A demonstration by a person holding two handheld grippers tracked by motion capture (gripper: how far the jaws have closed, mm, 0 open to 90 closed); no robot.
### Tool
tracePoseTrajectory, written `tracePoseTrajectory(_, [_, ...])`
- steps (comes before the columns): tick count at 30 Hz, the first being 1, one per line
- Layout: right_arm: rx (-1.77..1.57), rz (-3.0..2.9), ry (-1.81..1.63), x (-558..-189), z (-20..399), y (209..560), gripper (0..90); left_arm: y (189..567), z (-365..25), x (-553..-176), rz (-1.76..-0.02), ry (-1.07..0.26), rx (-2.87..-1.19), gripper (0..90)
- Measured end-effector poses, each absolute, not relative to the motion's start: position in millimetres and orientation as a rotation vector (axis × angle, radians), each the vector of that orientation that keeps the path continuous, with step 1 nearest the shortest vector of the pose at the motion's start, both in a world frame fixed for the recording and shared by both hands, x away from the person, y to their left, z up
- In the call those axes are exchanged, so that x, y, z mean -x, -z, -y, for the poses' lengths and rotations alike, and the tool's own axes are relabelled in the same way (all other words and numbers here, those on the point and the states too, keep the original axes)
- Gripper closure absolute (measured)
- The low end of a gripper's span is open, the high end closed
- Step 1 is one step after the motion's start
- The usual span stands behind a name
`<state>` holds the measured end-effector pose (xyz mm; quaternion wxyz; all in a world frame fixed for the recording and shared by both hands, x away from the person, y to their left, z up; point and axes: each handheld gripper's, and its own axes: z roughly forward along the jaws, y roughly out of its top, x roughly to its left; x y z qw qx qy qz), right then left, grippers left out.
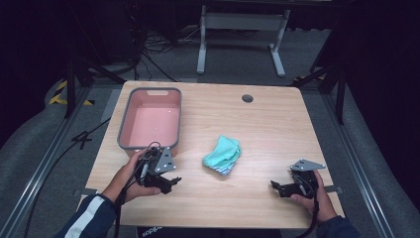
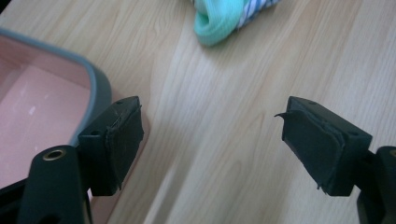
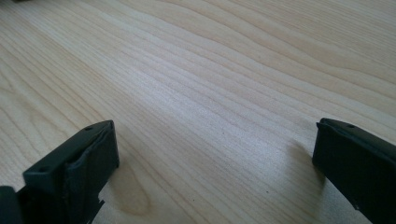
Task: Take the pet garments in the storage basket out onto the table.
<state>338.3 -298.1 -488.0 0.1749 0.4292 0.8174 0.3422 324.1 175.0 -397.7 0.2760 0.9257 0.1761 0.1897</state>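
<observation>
A crumpled mint-green cloth (image 1: 222, 154) with a striped patch lies near the middle of the wooden table (image 1: 257, 124). In the left gripper view the cloth (image 2: 219, 18) sits at the top edge, well beyond the jaws. My left gripper (image 1: 172, 182) is held at the front left, just below the pink bin (image 1: 150, 119), its jaws open with bare wood between them. The left gripper (image 2: 210, 140) has the bin's grey rim (image 2: 95, 79) beside its left jaw. My right gripper (image 1: 274, 186) rests at the front right, open over bare wood, and the right gripper (image 3: 215, 154) holds nothing.
The pink bin with a grey rim stands empty at the table's back left. A round cable hole (image 1: 247, 98) is near the far edge. Beyond the table are a white table frame (image 1: 242, 34) and cables on the floor.
</observation>
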Motion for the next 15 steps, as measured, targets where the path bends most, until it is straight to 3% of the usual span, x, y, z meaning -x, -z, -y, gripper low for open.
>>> tracePoseTrajectory(9, [-1.217,-2.317,-0.969,-338,299,488,0.6,440,-245,-316,-0.626,-0.5,-2.497,18.5])
tracePoseTrajectory(15, [-1.217,-2.317,-0.969,-338,299,488,0.6,471,-282,-320,-0.783,-0.365,-2.39,17.8])
